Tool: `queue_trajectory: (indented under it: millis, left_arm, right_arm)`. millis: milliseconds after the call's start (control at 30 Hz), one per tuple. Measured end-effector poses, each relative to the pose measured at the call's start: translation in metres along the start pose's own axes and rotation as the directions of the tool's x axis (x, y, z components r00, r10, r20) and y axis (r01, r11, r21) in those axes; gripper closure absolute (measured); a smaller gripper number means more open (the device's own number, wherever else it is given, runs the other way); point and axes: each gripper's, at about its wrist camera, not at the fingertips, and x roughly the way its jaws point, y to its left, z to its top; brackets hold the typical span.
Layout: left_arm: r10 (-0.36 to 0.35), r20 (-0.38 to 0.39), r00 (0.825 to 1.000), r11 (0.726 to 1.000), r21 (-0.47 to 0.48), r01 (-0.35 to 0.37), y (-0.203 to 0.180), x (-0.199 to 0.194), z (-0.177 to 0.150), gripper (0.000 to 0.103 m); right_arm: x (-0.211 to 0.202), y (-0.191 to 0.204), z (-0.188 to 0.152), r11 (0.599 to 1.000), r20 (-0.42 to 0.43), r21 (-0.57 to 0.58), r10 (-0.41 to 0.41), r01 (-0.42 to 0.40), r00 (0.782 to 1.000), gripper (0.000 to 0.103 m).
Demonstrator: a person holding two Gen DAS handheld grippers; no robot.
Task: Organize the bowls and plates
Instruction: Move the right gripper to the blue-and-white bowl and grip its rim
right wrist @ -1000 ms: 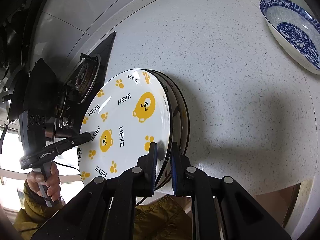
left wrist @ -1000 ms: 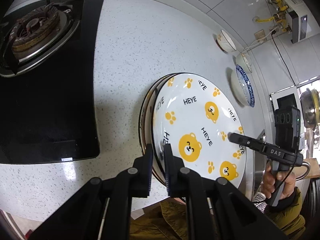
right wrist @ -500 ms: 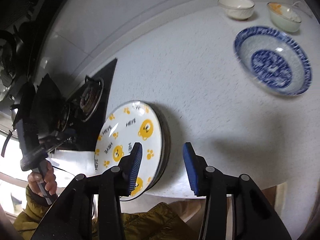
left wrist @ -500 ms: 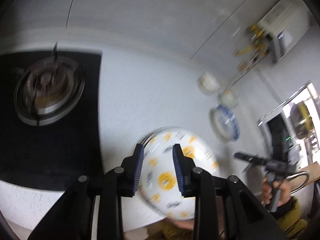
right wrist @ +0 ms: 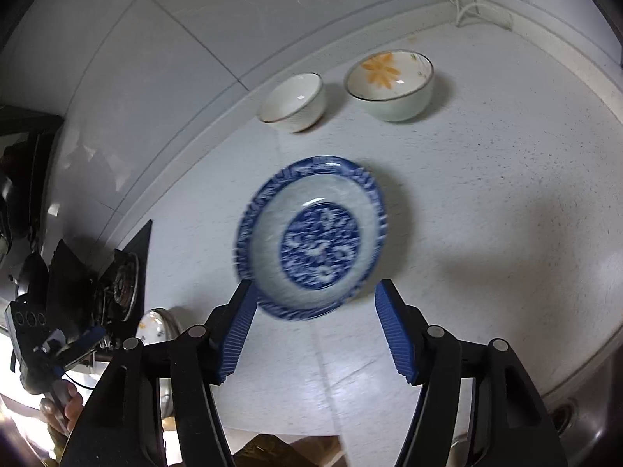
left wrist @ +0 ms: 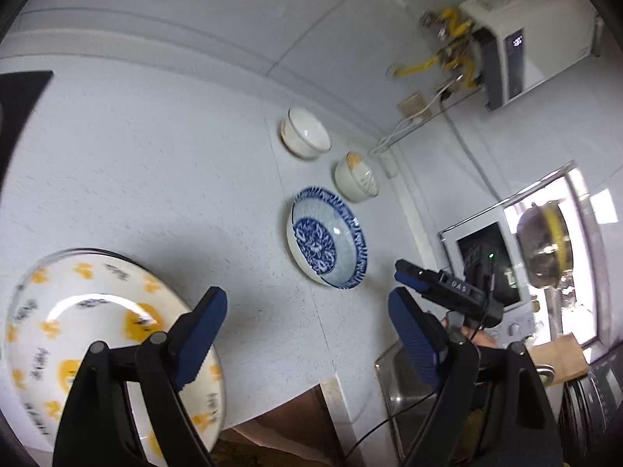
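Both grippers opening, empty | bear plate [left wrist: 78,311] cut off, blurred | blue plate [right wrist: 311,241] blurred

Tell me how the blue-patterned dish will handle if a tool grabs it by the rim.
The blue-patterned dish looks like glazed ceramic, so probably stiff, breakable and somewhat slippery against the pads. Its wide, shallow shape suggests a one-sided rim grip would let it droop. It sits flat on the counter, so it is unlikely to roll.
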Motion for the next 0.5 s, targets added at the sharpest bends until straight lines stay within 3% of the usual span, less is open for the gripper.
queue_trajectory:
  millis: [200,333,500]
  left_arm:
    - [0.159,-0.075,0.984,0.986,-0.038,-0.162,-0.019,0.097,0.009,0.018]
    - [0.257,-0.123,0.959,0.963,-0.056,-0.265,-0.016,0.149,0.027,0.018]
    - [0.31,-0.165,0.936,0.943,-0.076,-0.325,-0.006,0.199,0.04,0.02]
  right_arm:
    - [0.037,-0.034,0.04,0.997,-0.097,-0.022,0.07,-0.072,0.993,0.043]
    - [0.059,-0.033,0.06,0.992,-0.152,-0.087,0.077,-0.091,0.985,0.037]
    - [0.084,-0.027,0.073,0.98,-0.22,-0.153,0.089,-0.125,0.971,0.037]
